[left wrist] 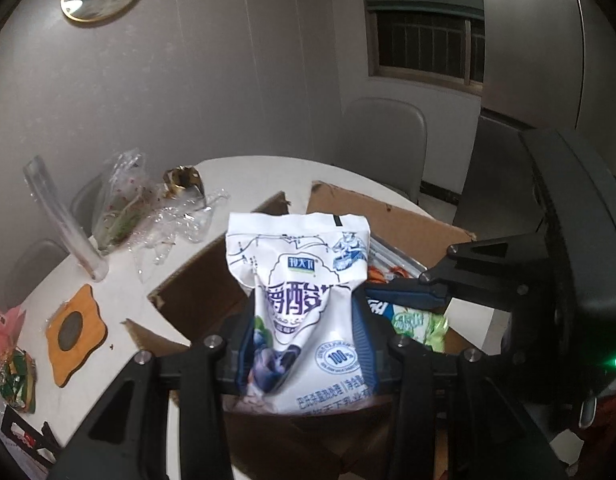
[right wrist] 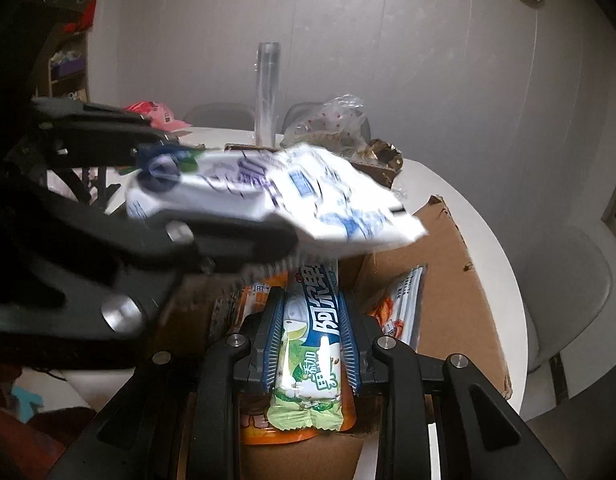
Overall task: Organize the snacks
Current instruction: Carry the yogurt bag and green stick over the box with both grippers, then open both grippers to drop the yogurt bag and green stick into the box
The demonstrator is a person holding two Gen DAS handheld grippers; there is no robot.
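Left wrist view, grip: my left gripper (left wrist: pixel 305 336) is clamped on the white and blue soft yogurt pouch (left wrist: pixel 297 300), jaws pinching its waist; the pouch stands upright between them, long axis running away from me.
Left wrist view, target: the open brown cardboard box (left wrist: pixel 392 216) lies directly ahead and below, on the white round table (left wrist: pixel 119 276); my pouch hangs over its mouth.
Left wrist view, neighbour: my right gripper (left wrist: pixel 404 300) reaches in from the right, low over the box.
Right wrist view, grip: my right gripper (right wrist: pixel 310 332) is closed narrow on the long green and blue candy packet (right wrist: pixel 312 344); its long axis lies along the fingers, pointing into the cardboard box (right wrist: pixel 460 292).
Right wrist view, crossing: the left gripper (right wrist: pixel 227 200) holds the yogurt pouch (right wrist: pixel 275 196) flat across, above and beyond my packet.
Judgement: the right hand looks lower and nearer the box floor; the packet likely drops in first, lengthwise beside the orange packets (right wrist: pixel 400 312).
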